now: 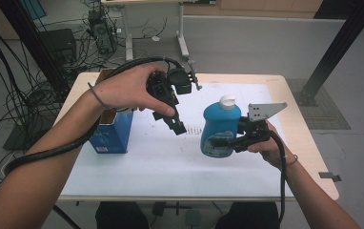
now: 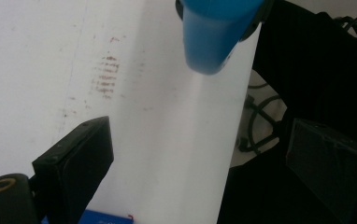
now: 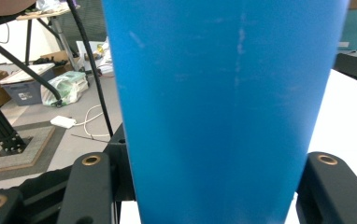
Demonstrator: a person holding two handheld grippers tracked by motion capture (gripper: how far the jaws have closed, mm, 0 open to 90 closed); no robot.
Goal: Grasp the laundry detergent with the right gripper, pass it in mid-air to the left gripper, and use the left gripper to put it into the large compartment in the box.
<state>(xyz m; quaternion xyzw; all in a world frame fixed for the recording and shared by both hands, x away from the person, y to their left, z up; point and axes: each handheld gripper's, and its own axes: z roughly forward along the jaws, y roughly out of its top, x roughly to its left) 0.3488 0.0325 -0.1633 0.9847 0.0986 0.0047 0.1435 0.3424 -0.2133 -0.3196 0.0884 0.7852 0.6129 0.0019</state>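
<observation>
My right tongs [image 1: 227, 141] squeeze the blue bottle [image 1: 220, 126], held up tall with its white cap [image 1: 227, 101] on top. My left tongs [image 1: 173, 119] are open beside it, nearer the cap.

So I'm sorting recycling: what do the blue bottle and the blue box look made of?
The blue bottle looks like smooth plastic with a dull sheen, scuffed pale in places, under a white plastic-looking cap. The blue box looks like printed cardboard: brown flaps at its open top.
</observation>
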